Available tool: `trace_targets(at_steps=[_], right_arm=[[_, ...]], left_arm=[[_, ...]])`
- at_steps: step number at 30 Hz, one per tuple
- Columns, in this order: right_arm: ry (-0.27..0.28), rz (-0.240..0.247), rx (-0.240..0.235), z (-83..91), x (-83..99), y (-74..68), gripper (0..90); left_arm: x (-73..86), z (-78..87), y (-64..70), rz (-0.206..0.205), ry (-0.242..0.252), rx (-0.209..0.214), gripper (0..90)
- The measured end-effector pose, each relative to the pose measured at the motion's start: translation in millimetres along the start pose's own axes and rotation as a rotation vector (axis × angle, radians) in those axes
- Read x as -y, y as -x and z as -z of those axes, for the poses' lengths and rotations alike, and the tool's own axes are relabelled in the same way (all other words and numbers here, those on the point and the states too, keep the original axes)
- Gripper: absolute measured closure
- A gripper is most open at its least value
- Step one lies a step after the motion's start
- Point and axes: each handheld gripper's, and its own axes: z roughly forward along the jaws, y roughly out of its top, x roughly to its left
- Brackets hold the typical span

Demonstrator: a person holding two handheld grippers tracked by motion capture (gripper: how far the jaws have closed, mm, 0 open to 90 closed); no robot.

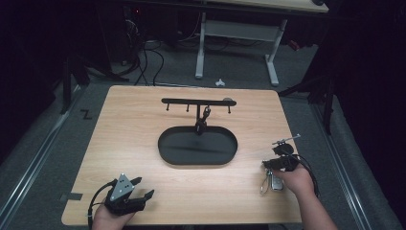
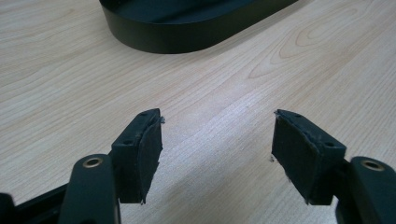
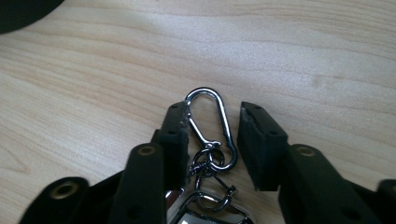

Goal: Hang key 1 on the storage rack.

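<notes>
The key ring with its silver carabiner (image 3: pixel 210 128) lies flat on the wooden surface (image 1: pixel 143 120) at the lower right of the high view, just in front of the person's right hand. In the right gripper view the carabiner sits between the two black jaws of the right gripper (image 3: pixel 212 140): the jaws stand partly open on either side of it, one pad touching or nearly touching the clip, the other a little apart, so nothing is clamped yet. Below the clip a cluster of small rings and a key fob (image 1: pixel 275 182) trails toward the bottom edge. Toward the middle of the high view stands a black oval tray (image 1: pixel 167 153) with a hook rack (image 1: pixel 196 101) rising from its back, where something dark already hangs. The left gripper (image 1: pixel 139 189) rests at the lower left, its jaws wide apart and empty. Judging from this, the grasp is about to be made; lifting the keys and hanging them on the rack is all left to do.
</notes>
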Motion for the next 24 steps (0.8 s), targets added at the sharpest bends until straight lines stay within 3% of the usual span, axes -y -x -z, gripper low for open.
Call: trace_targets(at_steps=[9, 11, 24], right_arm=[[-0.019, 0.041, -0.016, 0.5, 1.9, -9.0, 77.4], [-0.016, 0.049, -0.026, 1.2, 2.1, -11.6, 85.9], [-0.059, 0.142, 0.021, -0.6, -0.3, -27.9, 85.1]], left_arm=[[-0.2, 0.4, 0.6, -0.002, 0.002, 0.000, 33.9], [-0.2, 0.3, 0.7, -0.002, 0.003, 0.000, 34.0], [-0.7, 0.3, 0.8, -0.005, 0.003, 0.004, 34.1]])
